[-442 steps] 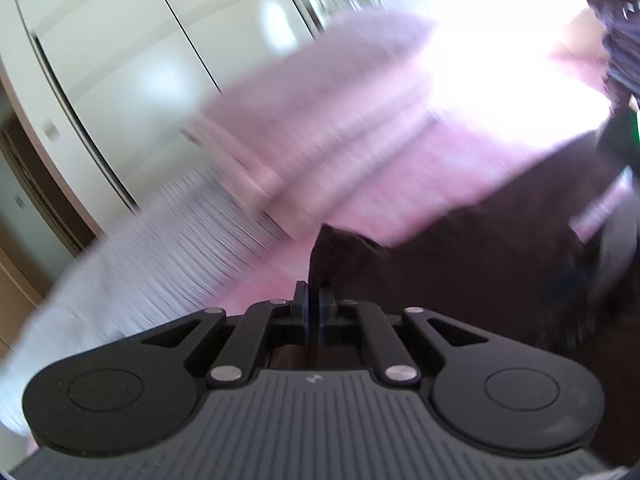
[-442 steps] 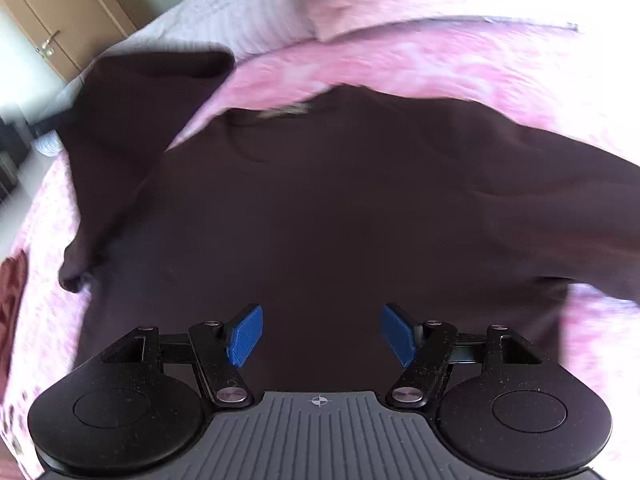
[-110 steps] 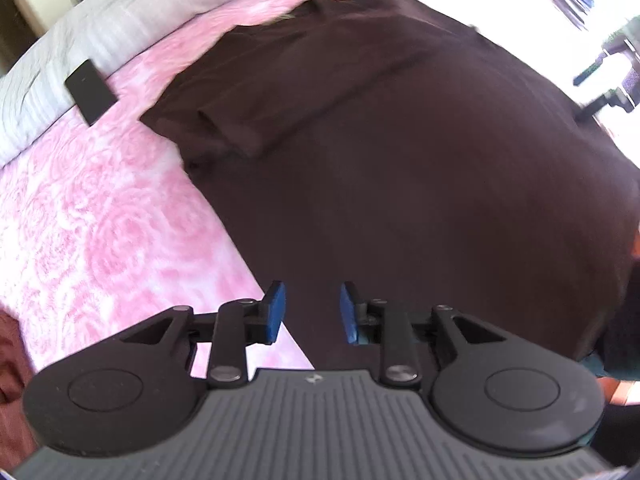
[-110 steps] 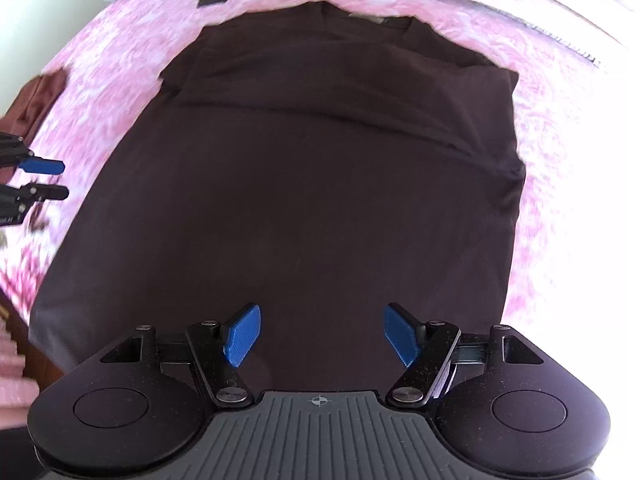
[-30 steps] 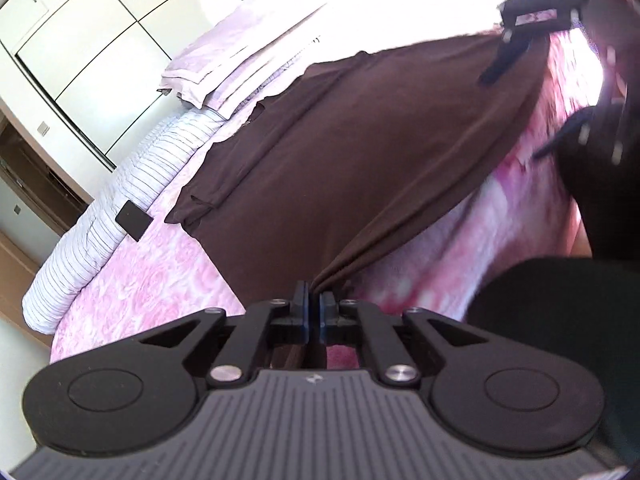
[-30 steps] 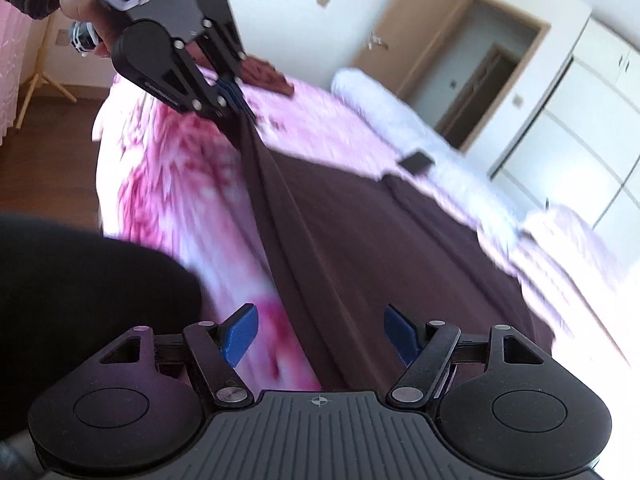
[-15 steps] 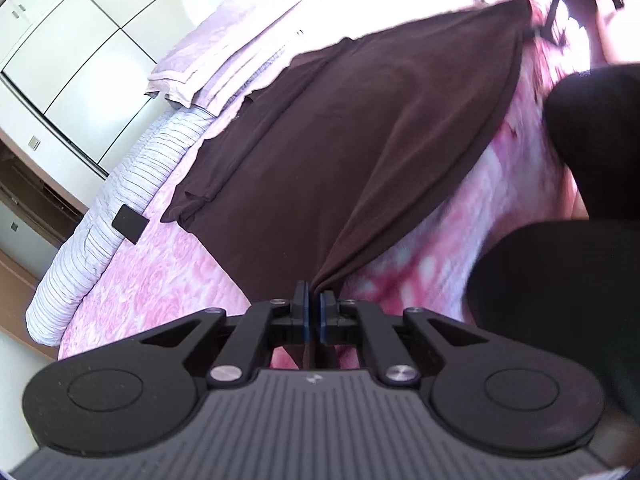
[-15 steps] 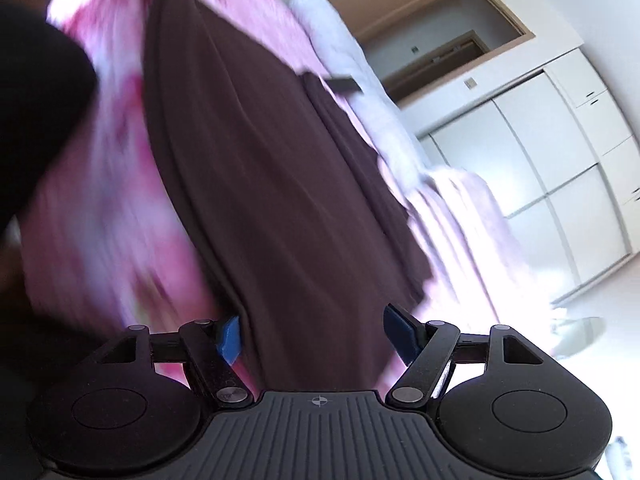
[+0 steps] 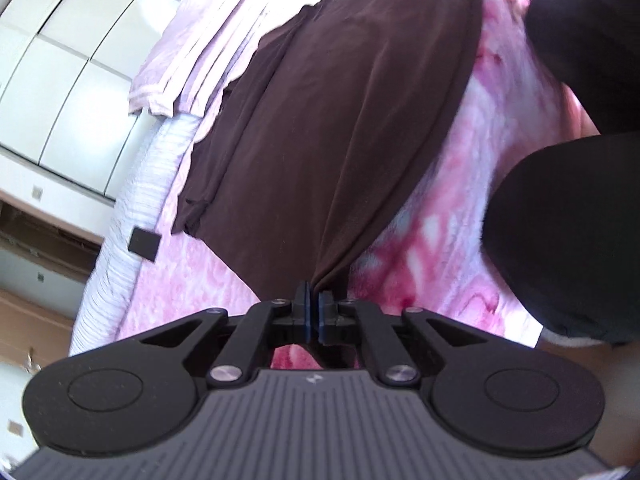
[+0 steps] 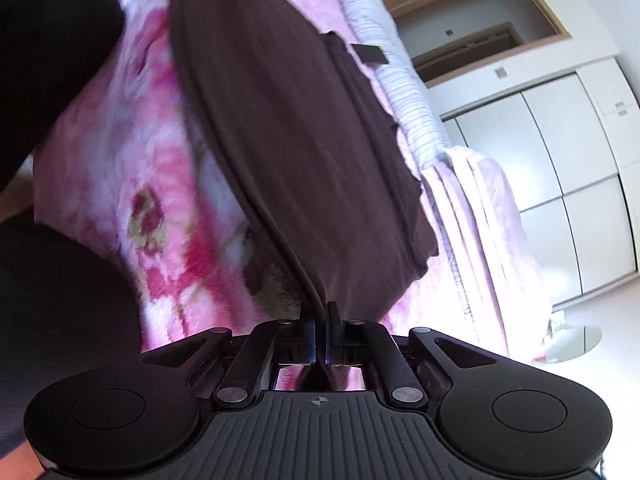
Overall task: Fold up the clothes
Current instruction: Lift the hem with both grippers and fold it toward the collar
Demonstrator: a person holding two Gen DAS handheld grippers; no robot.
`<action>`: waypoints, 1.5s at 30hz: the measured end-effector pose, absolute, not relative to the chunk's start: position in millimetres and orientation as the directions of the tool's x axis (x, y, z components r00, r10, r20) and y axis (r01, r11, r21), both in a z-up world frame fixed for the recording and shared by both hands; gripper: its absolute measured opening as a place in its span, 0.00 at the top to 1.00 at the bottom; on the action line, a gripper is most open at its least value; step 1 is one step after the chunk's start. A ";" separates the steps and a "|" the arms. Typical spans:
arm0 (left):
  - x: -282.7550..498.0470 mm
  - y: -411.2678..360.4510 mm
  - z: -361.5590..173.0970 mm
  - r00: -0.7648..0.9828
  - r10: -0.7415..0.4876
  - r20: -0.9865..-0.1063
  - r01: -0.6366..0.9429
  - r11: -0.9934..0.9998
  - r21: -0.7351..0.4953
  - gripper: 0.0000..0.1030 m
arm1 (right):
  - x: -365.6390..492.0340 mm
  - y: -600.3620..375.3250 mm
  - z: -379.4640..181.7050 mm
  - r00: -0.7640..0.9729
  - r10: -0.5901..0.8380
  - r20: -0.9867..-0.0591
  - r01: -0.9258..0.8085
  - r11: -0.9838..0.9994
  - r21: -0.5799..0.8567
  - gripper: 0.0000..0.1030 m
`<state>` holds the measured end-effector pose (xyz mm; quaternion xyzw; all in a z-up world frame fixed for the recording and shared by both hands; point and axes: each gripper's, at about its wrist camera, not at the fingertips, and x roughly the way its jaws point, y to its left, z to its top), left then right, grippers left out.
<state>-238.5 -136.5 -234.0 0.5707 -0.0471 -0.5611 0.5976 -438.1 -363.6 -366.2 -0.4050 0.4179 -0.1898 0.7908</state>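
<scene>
Between shut grippers, shirt hem hidden.

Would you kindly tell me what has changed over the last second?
The right gripper swung in to the dark brown T-shirt's hem and its fingers have just closed on the fabric. The left gripper stays clamped on its hem corner; the shirt still lies across the pink floral blanket.

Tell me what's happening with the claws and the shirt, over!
Left claw shut on brown shirt hem. Right claw just closed on the other hem corner. Shirt flat on pink floral blanket. Nothing blocking.
</scene>
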 end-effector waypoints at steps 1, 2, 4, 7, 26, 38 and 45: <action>-239.7 -131.7 -228.9 0.361 -0.731 -0.579 0.614 -0.281 0.738 0.97 | -440.5 -360.6 -361.1 0.581 -0.638 -0.505 -0.035 0.600 -0.799 0.98; -241.2 -125.6 -223.3 0.357 -0.737 -0.574 0.611 -0.280 0.740 0.97 | -444.0 -358.0 -354.6 0.587 -0.643 -0.492 -0.026 0.592 -0.805 0.99; -246.2 -111.4 -215.4 0.366 -0.747 -0.555 0.590 -0.276 0.759 0.98 | -451.3 -349.7 -341.1 0.595 -0.647 -0.477 -0.013 0.586 -0.810 0.99; -256.9 -89.4 -205.6 0.370 -0.756 -0.540 0.576 -0.270 0.772 0.99 | -467.3 -329.3 -324.9 0.610 -0.647 -0.458 0.006 0.582 -0.813 0.99; -331.3 50.5 -157.1 0.340 -0.747 -0.572 0.624 -0.276 0.731 0.98 | -589.8 -165.2 -267.2 0.670 -0.587 -0.454 0.007 0.617 -0.787 0.99; -225.5 -120.0 -85.3 0.391 -0.826 -0.405 0.545 -0.147 0.825 0.98 | -479.9 -294.4 -188.5 0.690 -0.642 -0.333 0.092 0.534 -0.840 0.99; -142.2 -265.0 -112.1 0.395 -0.791 -0.468 0.593 -0.170 0.787 0.98 | -369.3 -420.3 -210.0 0.622 -0.646 -0.443 0.088 0.620 -0.780 0.99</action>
